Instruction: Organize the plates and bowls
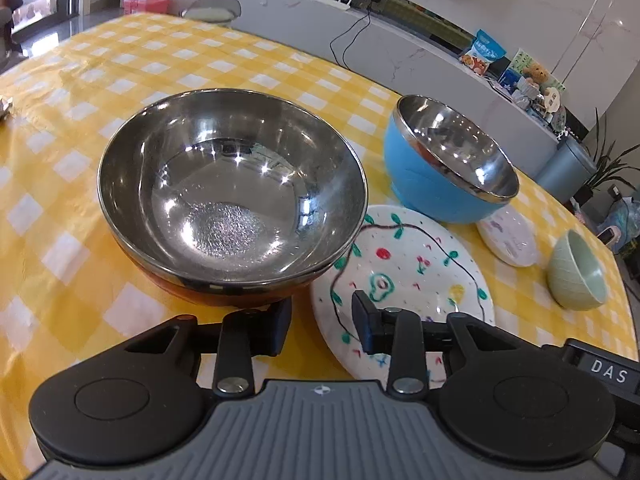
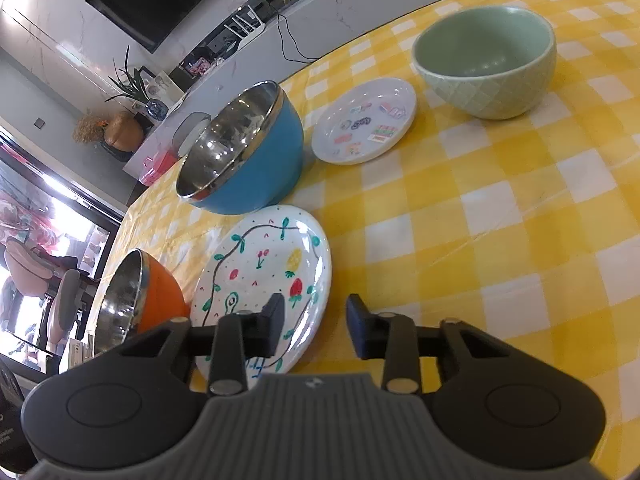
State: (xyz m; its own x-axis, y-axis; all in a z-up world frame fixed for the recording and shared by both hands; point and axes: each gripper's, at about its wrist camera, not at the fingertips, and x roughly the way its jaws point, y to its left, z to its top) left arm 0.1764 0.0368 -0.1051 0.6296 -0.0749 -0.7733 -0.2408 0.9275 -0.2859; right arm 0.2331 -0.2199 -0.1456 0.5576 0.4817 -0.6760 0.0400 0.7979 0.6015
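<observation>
We are looking across a counter draped in a yellow-and-white checked cloth (image 2: 500, 208). Farthest left, an orange-sided bowl with a shiny steel lining (image 1: 232, 188) is sitting upright. Beside it, a large white plate painted with fruit and vines (image 1: 404, 276) is lying flat, its rim close to the bowl. Our left gripper (image 1: 322, 322) is hovering with jaws apart and empty, straddling the gap between bowl and plate. Our right gripper (image 2: 315, 324) is also hanging with jaws apart and empty, over the plate's near right rim. Further right are standing a blue steel-lined bowl (image 2: 244, 148), a small white sticker-patterned dish (image 2: 364, 120) and a pale green ceramic bowl (image 2: 486, 60). We are judging the plate stiff, glazed-slippery and breakable, best pinched at its raised rim; open cloth is lying to the right.
</observation>
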